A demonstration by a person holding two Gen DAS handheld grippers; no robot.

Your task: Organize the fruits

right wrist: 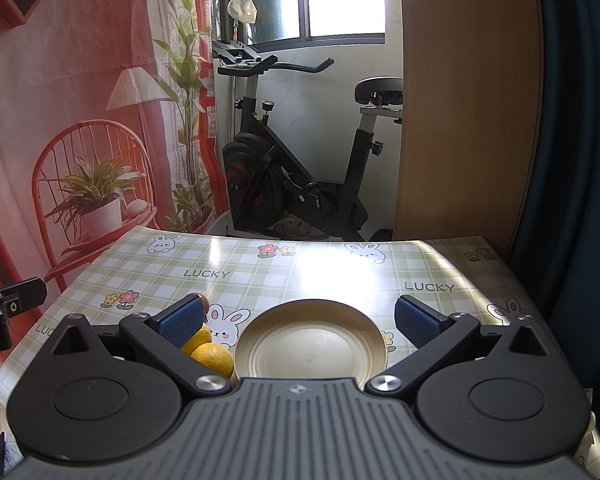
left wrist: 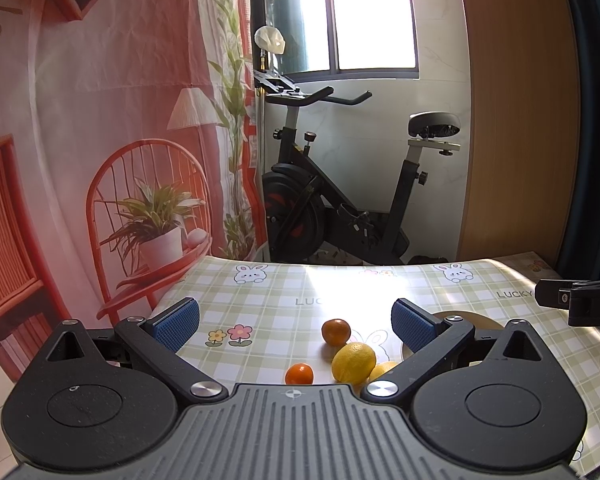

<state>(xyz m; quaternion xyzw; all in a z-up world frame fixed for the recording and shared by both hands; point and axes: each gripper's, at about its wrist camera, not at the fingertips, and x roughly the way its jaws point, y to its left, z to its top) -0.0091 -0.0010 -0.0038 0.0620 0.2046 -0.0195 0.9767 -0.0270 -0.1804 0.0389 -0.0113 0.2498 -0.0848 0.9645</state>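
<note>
A table under a glossy green-checked tablecloth (right wrist: pixel 260 280), printed with rabbits, flowers and "LUCKY", fills the lower half of both views, with sun glare across its middle. Beyond its far edge stands a black exercise bike (left wrist: pixel 324 184) below a bright window, a printed red backdrop (left wrist: pixel 100 140) (chair, potted plant, lamp) at 10 o'clock, and a wooden panel (right wrist: pixel 468 100) at 2 o'clock.

The left gripper (left wrist: pixel 295 322) hangs above the cloth with its jaws spread wide and nothing between the blue pads. Inside that gap lie a larger tangerine (left wrist: pixel 336 332) at 12 o'clock, a lemon (left wrist: pixel 354 362) just nearer, touching or almost touching it, a small tangerine (left wrist: pixel 299 374) at 6 o'clock, and a second lemon (left wrist: pixel 382 370) half hidden by the right finger.

The right gripper (right wrist: pixel 298 320) is likewise wide apart and holds nothing. A cream plate (right wrist: pixel 311 350) sits bare directly between its fingers; the two lemons lie just beside the plate's rim at 9 o'clock.
</note>
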